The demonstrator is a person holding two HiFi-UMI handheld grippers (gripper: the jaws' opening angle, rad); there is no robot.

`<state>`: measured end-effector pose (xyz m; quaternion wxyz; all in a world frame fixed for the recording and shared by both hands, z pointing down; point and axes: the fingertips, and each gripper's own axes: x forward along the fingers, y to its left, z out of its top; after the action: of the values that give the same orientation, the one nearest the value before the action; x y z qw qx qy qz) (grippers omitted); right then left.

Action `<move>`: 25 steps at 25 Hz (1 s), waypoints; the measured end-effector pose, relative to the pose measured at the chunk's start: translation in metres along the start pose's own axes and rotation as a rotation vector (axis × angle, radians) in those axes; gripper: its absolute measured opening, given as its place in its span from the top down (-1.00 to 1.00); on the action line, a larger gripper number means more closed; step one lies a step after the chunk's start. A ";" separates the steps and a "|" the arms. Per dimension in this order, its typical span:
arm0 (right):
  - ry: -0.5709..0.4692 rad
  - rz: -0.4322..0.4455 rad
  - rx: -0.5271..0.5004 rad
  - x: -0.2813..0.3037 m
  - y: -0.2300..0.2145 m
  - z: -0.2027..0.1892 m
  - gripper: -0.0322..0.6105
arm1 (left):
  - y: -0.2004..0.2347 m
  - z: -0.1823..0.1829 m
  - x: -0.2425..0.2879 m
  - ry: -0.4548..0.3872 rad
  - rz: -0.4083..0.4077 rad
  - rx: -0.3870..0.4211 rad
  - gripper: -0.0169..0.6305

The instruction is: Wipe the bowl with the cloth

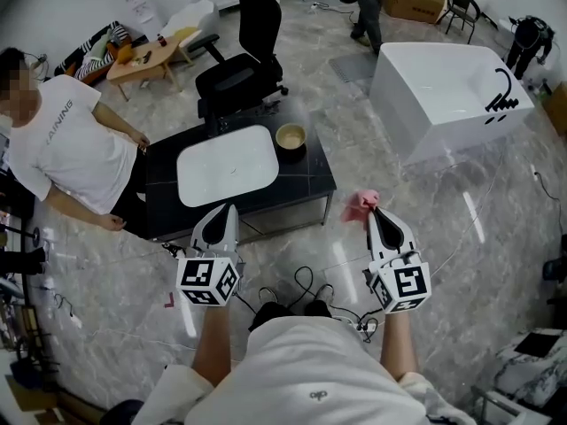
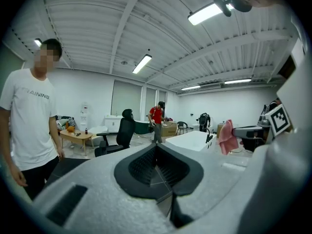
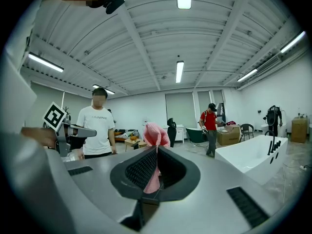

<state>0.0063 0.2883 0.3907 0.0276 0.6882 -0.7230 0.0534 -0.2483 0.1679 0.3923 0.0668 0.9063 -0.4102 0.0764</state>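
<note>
My right claw (image 1: 373, 212) is clamped shut on the pink knitted cloth (image 1: 361, 204). In the right gripper view a strip of it is pinched between the jaws and a bunch stands up past the tips (image 3: 155, 135). My left claw (image 1: 229, 211) is fully closed with nothing in it, and both claws hang short of the black counter (image 1: 306, 182), over the floor. The small round tan bowl (image 1: 291, 137) sits on that counter ahead of the right claw and off to its left, just beside the far right corner of the white rectangular tray (image 1: 228, 165). I judge the step in hand to be the carry-in, with no wiping begun. To do it well, I should take the right claw forward and leftward, then come down over the bowl so the loose bunch meets the inside first and not the hard tips. The bowl looks light and the counter glossy, so it may skate. Opening the left claw and steadying the rim from its near side should help. A person in a white T-shirt (image 1: 66, 144) stands well to the left of the left claw, so I would keep my sweeps short.
</note>
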 end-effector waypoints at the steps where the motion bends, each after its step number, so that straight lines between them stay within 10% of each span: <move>1: 0.002 0.006 -0.002 -0.001 -0.004 -0.002 0.86 | -0.003 -0.001 0.000 0.000 0.008 0.002 0.91; 25: 0.013 -0.021 -0.049 0.139 -0.073 0.030 0.86 | 0.051 0.032 0.163 -0.059 -0.010 -0.003 0.91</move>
<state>0.0735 0.1431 0.3797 0.0497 0.6945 -0.7167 0.0397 -0.1782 0.0091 0.3951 0.0562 0.9101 -0.4077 0.0485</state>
